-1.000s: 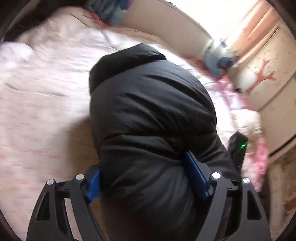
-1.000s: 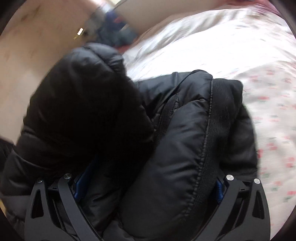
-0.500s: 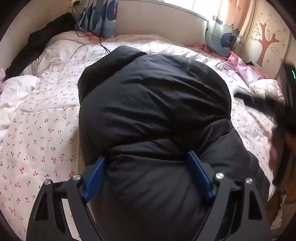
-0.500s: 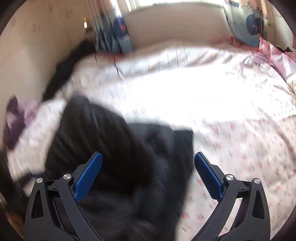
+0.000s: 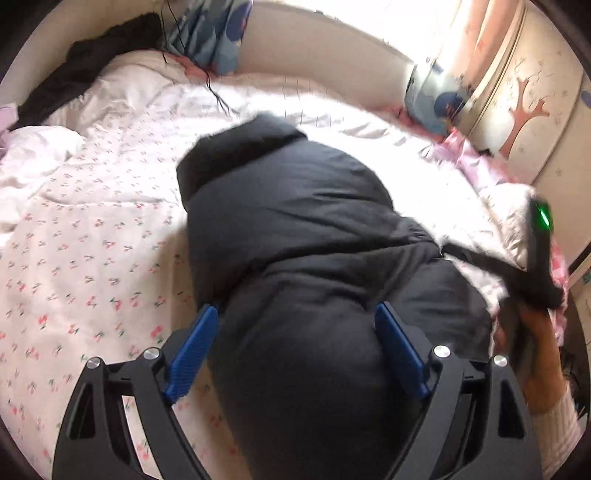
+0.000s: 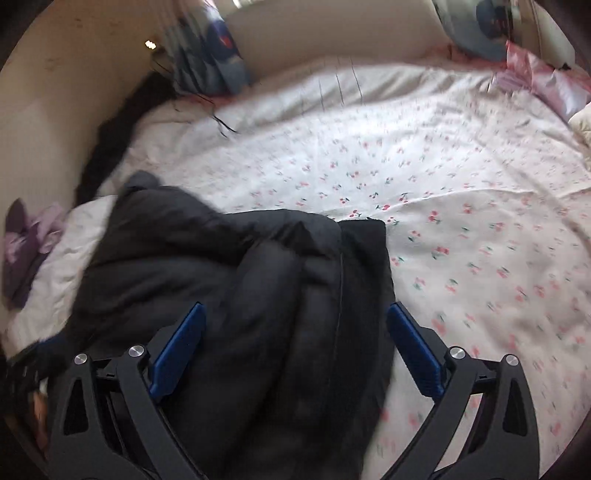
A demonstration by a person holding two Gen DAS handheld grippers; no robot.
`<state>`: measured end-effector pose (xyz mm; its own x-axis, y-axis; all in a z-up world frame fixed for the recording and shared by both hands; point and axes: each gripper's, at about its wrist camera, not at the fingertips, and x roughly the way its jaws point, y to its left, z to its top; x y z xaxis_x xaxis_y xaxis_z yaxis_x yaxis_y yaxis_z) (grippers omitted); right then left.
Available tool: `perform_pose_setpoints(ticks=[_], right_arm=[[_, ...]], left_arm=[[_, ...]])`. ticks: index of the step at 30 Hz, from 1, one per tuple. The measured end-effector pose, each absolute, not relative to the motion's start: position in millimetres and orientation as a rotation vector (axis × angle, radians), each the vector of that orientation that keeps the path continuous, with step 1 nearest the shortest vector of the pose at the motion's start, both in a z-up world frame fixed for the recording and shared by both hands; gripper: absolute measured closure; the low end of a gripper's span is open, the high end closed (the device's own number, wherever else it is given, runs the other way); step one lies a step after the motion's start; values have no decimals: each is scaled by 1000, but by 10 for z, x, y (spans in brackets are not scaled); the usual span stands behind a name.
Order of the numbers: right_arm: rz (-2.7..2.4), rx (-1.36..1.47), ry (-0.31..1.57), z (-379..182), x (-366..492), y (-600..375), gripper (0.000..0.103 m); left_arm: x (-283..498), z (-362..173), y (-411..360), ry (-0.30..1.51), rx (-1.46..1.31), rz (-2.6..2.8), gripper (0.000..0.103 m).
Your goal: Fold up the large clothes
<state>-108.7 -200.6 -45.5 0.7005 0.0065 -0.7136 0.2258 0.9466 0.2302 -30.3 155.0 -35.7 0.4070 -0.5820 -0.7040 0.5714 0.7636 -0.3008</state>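
A black puffer jacket lies bundled on the bed with the cherry-print sheet. My left gripper is wide open with the jacket's near end bulging between its blue pads; I cannot tell if the pads press it. My right gripper is wide open above the jacket's folded edge, not gripping it. The right gripper's body with a green light shows at the right of the left wrist view.
Blue patterned pillows lean on the headboard. Dark clothes lie at the bed's far left. A purple item sits at the left edge. Pink bedding is at the far right. Open sheet lies right of the jacket.
My right gripper let go of the jacket and drew back; the jacket has dropped onto the bed. My left gripper has backed off a little, its jaws still wide.
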Motion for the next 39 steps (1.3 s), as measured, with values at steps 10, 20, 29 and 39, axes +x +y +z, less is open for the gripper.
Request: perform_pose_setpoints(ticks=[10,20,29,39], right_arm=[[-105,253,1059,-1059,-1302,-1670,7],[-119,263,687,13,-743,-1738,7],[-113,372,948,-842,-74,-1902,7],[-66,253,961,-726,-1328,-1448,7]], left_arm=[[-733,-554,1398,911,104,-691,19],[-864,-530,1400,838,214,-647,19],[-924,-540,1338,813,264,-630,18],[-1129,-483,1368,758,335,-587,18]])
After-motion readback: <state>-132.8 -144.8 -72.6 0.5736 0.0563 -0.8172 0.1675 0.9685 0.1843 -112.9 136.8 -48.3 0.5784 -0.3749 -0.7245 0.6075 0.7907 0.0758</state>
